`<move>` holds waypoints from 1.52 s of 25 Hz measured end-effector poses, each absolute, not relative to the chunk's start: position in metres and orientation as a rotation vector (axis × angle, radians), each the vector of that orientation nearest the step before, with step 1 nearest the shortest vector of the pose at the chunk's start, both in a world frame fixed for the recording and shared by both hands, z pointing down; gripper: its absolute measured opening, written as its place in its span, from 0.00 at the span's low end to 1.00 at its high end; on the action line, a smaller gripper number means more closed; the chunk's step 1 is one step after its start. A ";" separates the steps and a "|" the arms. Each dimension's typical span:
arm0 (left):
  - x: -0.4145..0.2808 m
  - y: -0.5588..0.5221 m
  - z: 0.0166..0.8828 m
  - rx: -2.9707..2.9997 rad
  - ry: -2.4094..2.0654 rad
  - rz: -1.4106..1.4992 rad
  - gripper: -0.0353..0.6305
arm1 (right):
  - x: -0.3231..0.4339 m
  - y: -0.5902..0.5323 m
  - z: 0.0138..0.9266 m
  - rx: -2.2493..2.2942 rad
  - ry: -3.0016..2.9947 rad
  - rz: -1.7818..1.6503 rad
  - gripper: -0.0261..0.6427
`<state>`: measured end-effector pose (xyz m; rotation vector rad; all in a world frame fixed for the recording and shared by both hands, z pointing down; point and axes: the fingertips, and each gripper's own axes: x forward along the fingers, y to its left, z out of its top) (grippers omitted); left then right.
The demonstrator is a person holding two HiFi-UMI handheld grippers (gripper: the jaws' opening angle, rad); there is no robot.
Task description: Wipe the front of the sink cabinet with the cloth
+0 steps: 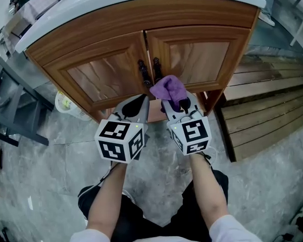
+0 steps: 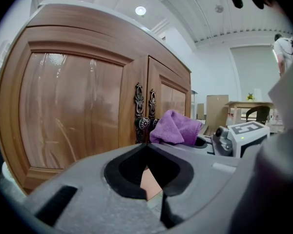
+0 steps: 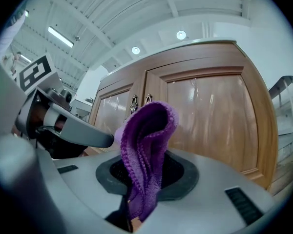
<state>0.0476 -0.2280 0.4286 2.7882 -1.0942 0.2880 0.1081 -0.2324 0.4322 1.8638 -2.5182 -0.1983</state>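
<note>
Holding the cloth short of the doors

Head view: my right gripper (image 1: 178, 105) pinches the purple cloth (image 1: 169, 87), which bunches forward toward the sink cabinet (image 1: 192, 54), near the seam between its doors. My left gripper (image 1: 139, 105) sits just beside it.

Left gripper view: my jaws meet on nothing.

Right gripper view: my jaws clamp the cloth, which stands upright with the cabinet straight ahead. I judge the right one does the wiping.
</note>
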 end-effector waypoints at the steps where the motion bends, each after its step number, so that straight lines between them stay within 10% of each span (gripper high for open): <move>1: 0.052 -0.228 0.428 2.794 -1.083 0.284 0.06 | 0.114 -0.233 0.433 1.876 -2.505 -0.199 0.17; 38: 0.183 -0.197 0.450 2.905 -0.691 0.294 0.06 | 0.308 -0.205 0.450 2.323 -2.008 -0.148 0.17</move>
